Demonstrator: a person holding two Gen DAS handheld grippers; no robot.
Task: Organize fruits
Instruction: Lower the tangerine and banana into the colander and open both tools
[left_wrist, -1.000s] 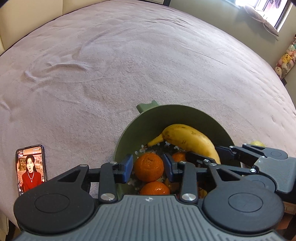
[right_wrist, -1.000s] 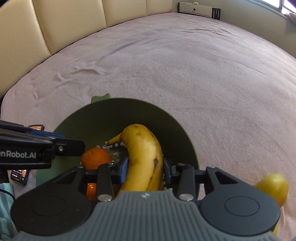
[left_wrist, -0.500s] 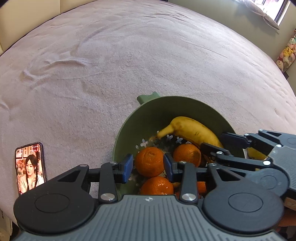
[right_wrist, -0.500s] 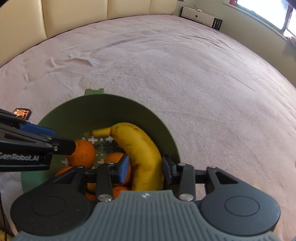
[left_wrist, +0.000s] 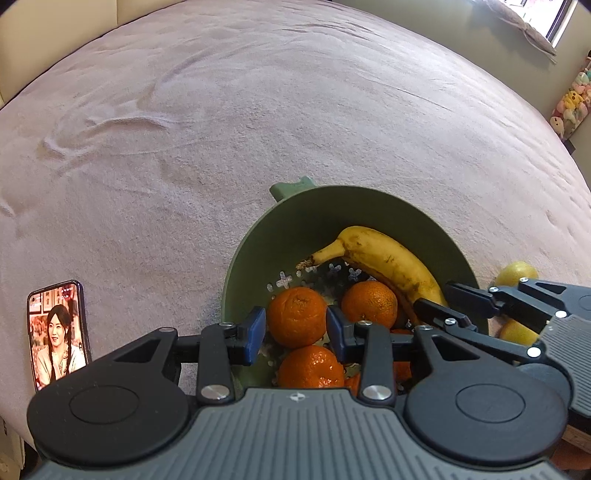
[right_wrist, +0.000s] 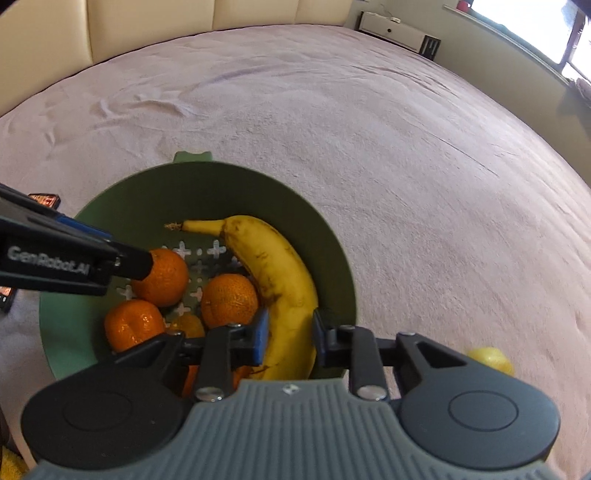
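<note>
Fruits sit mostly in a green bowl (left_wrist: 295, 221) at lower centre of both views, on a pinkish bed cover (left_wrist: 258, 110).

Left tool (left_wrist: 295, 325): its blue pads stand either side of one mandarin (left_wrist: 296, 317) low in the bowl, very close to the peel; whether they press on it I cannot tell, since narrow gaps seem to show on both sides.

Right tool (right_wrist: 289, 339): the jaws are narrowed around the thick end of the banana (right_wrist: 280, 280), pads against its sides, the fruit lying along the bowl's right wall with its stem pointing to upper left.

Counts: one banana. Four mandarins show plainly in the right wrist view, at (right_wrist: 164, 271), (right_wrist: 229, 297), (right_wrist: 133, 328) and a partly hidden one at (right_wrist: 188, 325); more orange shows under the tool, too hidden to count. Two yellow lemons (left_wrist: 517, 273) lie outside the bowl at right in the left wrist view, the second at (left_wrist: 517, 332) partly hidden behind the right tool.

One phone (left_wrist: 57, 332) with a lit screen lies at lower left on the bed cover.
</note>
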